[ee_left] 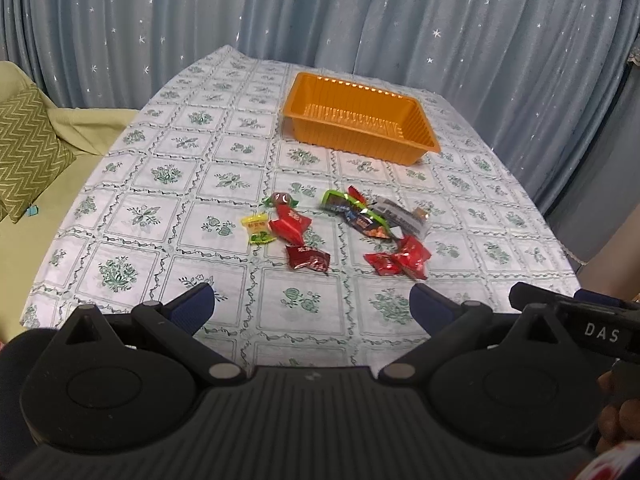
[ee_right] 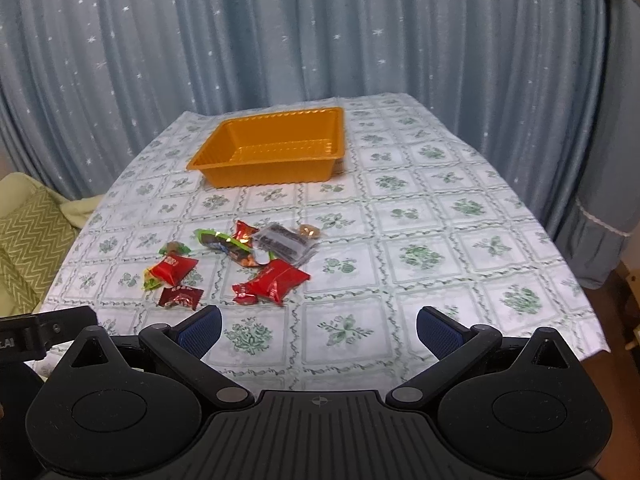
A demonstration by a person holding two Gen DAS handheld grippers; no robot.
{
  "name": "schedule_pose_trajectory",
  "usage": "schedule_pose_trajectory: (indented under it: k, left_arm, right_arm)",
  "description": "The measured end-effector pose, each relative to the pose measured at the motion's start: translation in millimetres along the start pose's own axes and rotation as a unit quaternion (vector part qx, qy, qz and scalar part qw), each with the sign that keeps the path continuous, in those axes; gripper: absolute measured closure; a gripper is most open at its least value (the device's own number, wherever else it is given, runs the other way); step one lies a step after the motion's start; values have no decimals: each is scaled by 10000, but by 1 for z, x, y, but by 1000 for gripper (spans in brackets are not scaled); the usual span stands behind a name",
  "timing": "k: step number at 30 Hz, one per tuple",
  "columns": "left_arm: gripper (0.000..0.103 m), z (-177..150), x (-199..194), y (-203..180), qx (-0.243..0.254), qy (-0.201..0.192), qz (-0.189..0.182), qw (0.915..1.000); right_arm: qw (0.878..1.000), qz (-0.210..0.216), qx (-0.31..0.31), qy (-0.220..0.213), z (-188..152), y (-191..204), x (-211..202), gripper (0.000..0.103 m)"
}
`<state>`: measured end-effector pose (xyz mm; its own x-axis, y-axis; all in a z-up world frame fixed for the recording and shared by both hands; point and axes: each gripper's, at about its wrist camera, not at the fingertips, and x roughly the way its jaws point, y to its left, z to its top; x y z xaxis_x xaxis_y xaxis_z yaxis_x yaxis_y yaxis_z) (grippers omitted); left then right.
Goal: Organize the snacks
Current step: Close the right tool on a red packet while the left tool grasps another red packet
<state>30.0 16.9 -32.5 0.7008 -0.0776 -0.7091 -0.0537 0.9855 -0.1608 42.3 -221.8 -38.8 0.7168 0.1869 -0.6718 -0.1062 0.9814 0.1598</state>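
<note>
Left wrist view: my left gripper (ee_left: 312, 304), fingers spread, hovers over the tablecloth (ee_left: 132, 184); wrapped snacks (ee_left: 336, 232) lie scattered near the orange tray (ee_left: 420, 136), nothing visible inside it.
Right wrist view: my right gripper (ee_right: 318, 330), fingers likewise spread and holding nothing; snacks (ee_right: 240, 260) left of centre, tray (ee_right: 256, 176) beyond them.

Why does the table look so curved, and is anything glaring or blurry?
Left wrist view: fisheye bends the tablecloth edges; light glints along the orange tray far rim. Right wrist view: same bulge, curtain folds bow; foil snack wrappers catch small highlights, print unreadable.
</note>
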Motion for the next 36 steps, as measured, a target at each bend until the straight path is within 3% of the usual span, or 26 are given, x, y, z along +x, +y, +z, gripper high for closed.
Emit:
schedule_pose_trajectory:
  k: [5, 7, 9, 10, 11, 18, 26, 27, 28, 30, 36]
  left_arm:
    - [1, 2, 29, 7, 129, 55, -1, 9999]
    - [5, 4, 41, 11, 78, 114, -20, 9999]
    - [7, 7, 54, 15, 34, 193, 3, 9998]
    - [9, 8, 61, 17, 26, 220, 24, 9998]
    - [10, 9, 66, 19, 26, 237, 25, 9997]
    - [12, 16, 102, 24, 2, 364, -16, 9993]
    - [13, 13, 128, 27, -51, 539, 6, 9985]
    - [13, 13, 131, 27, -51, 567, -9, 9984]
    - [14, 12, 133, 26, -50, 604, -35, 9982]
    - [15, 12, 137, 24, -45, 627, -47, 9980]
    - [22, 15, 147, 15, 89, 650, -105, 9978]
  right_arm:
    - [9999, 67, -4, 150, -2, -2, 30, 1]
    - [9998, 78, 21, 180, -2, -2, 42, 1]
    - [9998, 92, 42, 189, -1, -2, 56, 11]
    - [9997, 117, 56, 209, 0, -1, 62, 21]
    - [9996, 145, 85, 239, 1, 0, 69, 23]
    - [9986, 249, 311, 361, 16, 9, 120, 28]
    - [9958, 211, 567, 685, 24, 15, 171, 46]
    - [9956, 220, 576, 701, 23, 15, 173, 50]
    - [9955, 246, 574, 719, 22, 15, 175, 61]
    - [9957, 218, 557, 711, 21, 12, 174, 70]
    - [9963, 110, 564, 636, 15, -3, 160, 71]
